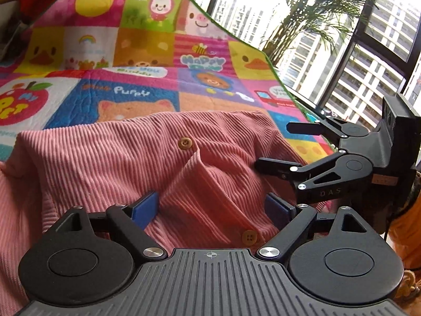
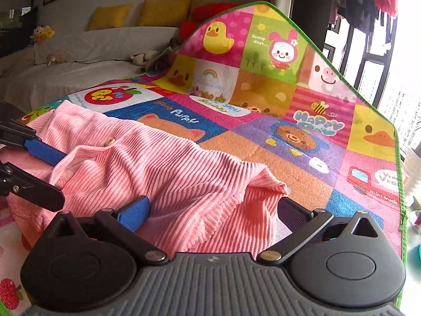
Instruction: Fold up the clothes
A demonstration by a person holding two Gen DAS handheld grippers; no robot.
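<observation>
living room with a grey sofa (image 2: 79,52) upper left, big windows (image 1: 368,52) and a potted palm (image 1: 315,13) upper right, bright cartoon play mat (image 1: 147,52) filling the middle. the pink corduroy shirt (image 1: 110,163) lies on the mat low in both frames, button placket running from frame bottom up toward the centre. left gripper (image 1: 210,208) and right gripper (image 2: 214,210) both spread wide, fabric bunched between the fingers.

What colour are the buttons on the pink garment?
Tan brown buttons on the pink ribbed garment; clearest in the left wrist view.
</observation>
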